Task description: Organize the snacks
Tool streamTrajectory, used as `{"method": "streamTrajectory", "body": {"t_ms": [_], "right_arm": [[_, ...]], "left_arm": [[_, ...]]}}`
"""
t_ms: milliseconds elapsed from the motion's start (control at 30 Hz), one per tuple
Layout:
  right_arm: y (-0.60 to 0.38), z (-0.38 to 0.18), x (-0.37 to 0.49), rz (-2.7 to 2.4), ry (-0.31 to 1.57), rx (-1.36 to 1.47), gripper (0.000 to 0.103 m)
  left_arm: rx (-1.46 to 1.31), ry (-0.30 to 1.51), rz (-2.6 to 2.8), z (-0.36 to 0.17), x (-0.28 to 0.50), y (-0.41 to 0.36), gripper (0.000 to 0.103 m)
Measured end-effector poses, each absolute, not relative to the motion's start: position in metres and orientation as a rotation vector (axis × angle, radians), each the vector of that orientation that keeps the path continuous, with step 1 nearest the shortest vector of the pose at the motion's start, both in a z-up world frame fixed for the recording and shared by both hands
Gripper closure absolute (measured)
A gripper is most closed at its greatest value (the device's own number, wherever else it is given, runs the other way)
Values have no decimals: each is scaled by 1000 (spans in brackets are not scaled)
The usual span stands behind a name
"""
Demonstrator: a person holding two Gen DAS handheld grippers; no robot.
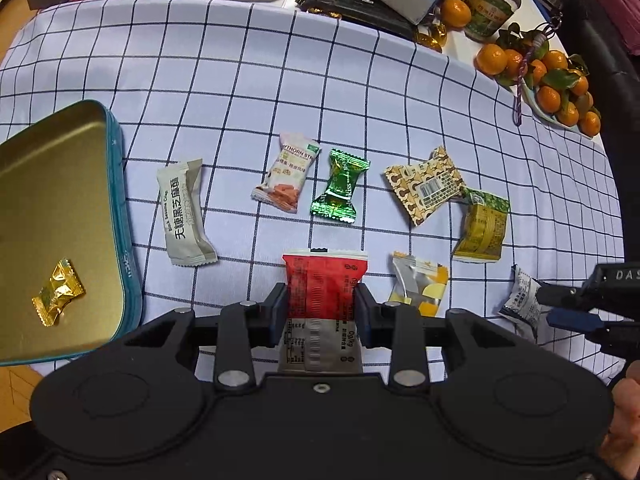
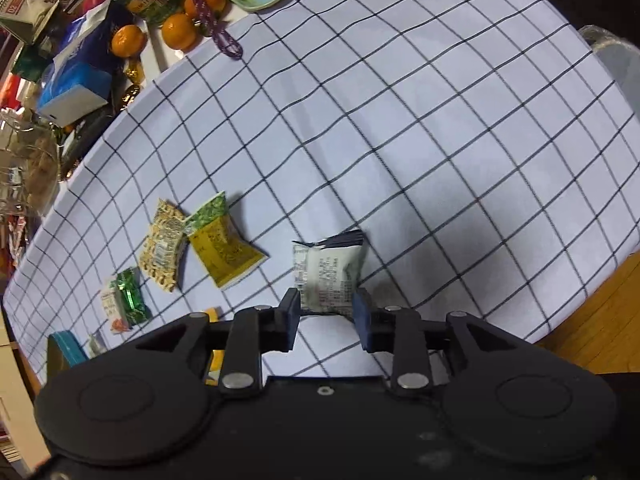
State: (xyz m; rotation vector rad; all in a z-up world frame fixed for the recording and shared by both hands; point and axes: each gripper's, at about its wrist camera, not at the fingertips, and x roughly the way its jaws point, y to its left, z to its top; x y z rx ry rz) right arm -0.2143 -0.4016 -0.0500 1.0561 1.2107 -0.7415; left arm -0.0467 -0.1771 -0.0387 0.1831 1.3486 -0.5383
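Note:
My left gripper (image 1: 322,300) is shut on a red-and-white snack packet (image 1: 325,280), held upright just above the checked cloth. To its left lies an open teal tin (image 1: 120,220) with one gold candy (image 1: 58,292) inside. At the right edge of the left wrist view, my right gripper (image 1: 550,306) pinches a small white printed packet (image 1: 520,304). In the right wrist view that white packet (image 2: 330,268) stands on edge, its lower end between the fingertips of the right gripper (image 2: 326,300).
Loose snacks lie on the cloth: a grey sesame bar (image 1: 184,212), a hawthorn packet (image 1: 286,178), a green candy (image 1: 340,186), a beige patterned packet (image 1: 426,184), a yellow-green one (image 1: 482,228) and a silver-yellow one (image 1: 420,284). A tangerine plate (image 1: 548,80) and boxes crowd the far edge.

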Motion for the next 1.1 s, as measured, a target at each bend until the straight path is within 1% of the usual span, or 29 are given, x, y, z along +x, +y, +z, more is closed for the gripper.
{"method": "streamTrajectory", "body": {"t_ms": [100, 300, 367, 500, 767, 900, 1100], "right_arm": [[-397, -50, -205, -756, 1208, 1018, 65], [-391, -63, -193, -801, 1251, 889, 65], [-391, -69, -192, -804, 1270, 880, 62], [-395, -78, -191, -828, 1278, 919, 61], [-400, -92, -189, -845, 1333, 969, 61], [-397, -93, -181, -860, 1344, 934, 64], [-385, -88, -171, -844, 1373, 884, 64]], "left_arm": [[205, 1334, -543, -39, -48, -179, 60], [239, 1314, -559, -42, -50, -182, 60], [240, 1313, -561, -43, -50, -182, 60], [245, 1321, -557, -47, -48, -183, 60], [248, 1329, -554, -49, -47, -183, 60], [251, 1328, -554, -48, -47, -181, 60], [230, 1323, -538, -41, -45, -173, 60]]}}
